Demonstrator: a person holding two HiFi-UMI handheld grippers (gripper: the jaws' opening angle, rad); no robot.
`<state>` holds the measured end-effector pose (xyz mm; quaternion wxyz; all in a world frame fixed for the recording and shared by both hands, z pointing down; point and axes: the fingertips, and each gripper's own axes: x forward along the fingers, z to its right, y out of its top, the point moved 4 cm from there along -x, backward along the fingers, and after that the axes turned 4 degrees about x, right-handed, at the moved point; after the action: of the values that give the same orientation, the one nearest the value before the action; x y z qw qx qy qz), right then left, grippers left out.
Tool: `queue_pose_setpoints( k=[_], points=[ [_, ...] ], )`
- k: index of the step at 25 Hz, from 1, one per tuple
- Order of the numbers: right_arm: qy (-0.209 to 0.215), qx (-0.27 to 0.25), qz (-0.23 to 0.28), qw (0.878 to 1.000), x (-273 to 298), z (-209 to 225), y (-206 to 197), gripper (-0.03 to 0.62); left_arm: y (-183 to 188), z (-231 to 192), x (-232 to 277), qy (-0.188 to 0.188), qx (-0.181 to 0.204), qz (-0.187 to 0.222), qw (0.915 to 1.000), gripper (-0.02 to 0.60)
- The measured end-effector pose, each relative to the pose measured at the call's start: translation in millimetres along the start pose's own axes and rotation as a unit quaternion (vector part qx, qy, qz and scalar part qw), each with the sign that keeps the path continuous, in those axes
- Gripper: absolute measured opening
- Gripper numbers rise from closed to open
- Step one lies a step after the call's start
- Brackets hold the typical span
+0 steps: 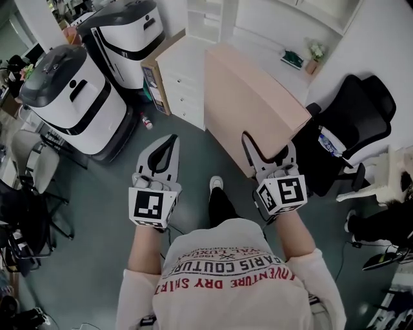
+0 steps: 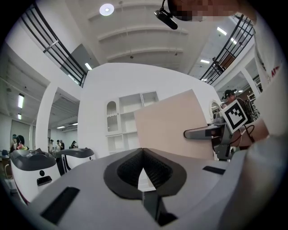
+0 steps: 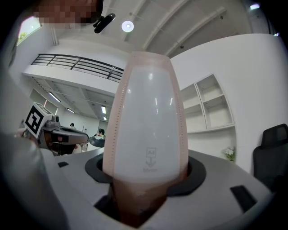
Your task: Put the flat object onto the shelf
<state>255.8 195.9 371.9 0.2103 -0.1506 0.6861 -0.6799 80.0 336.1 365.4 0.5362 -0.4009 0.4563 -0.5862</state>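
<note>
Fingers [image 1: 151, 151] of the left gripper [image 1: 171, 138] lie tip to tip with nothing in them. The right gripper [image 1: 268, 144] is clamped on the near short edge of the case [image 1: 258, 97], a flat pinkish slab. In the head view the case is off the floor [image 1: 187, 151] and slants away from the person. Its far end overlaps the white drawers [image 1: 184, 80] in the picture; whether it touches them I cannot tell. Bare floor lies along its left long edge, and the left gripper is apart from that edge. Two white-and-black machines [image 1: 71, 103] crowd the left, and a black chair [image 1: 352, 119] stands near the case's right edge. The shelf [image 1: 206, 19] is beyond the drawers, well apart from the case.

Left gripper view: the tips meet in front, leaving only a small empty diamond gap behind them. Beyond, the case [image 2: 173, 126] stands nearly upright, broad face this way, with the right gripper's finger [image 2: 200, 133] on its right edge. The shelf [image 2: 130, 119] on the back wall shows open compartments left of the case.

Right gripper view: the case [image 3: 148, 112] rises from between the jaws, narrow edge toward the camera, both pads pressed on its sides. Shelf compartments [image 3: 211, 105] are to its right, and the chair [image 3: 270, 152] is at the frame's edge.
</note>
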Motion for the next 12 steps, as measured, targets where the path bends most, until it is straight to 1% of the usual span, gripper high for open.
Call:
queue_pose_setpoints(
  k=[6,9,12],
  points=[
    [0.020,-0.011,0.003,1.000,82.1,35.1,-19.7,0.305,-26.5,-35.2,64.7,0.024,-0.003,-0.021,0.9995,0.012],
    [0.015,0.003,-0.005,1.000,131.5,63.6,-25.2,0.305,-32.3,-60.9,111.1,0.031,-0.005,-0.025,0.9992,0.012],
    [0.010,0.011,-0.007,1.000,180.0,96.4,-25.4,0.305,-33.3,-83.6,165.1,0.028,-0.002,-0.024,0.9993,0.012]
  ],
)
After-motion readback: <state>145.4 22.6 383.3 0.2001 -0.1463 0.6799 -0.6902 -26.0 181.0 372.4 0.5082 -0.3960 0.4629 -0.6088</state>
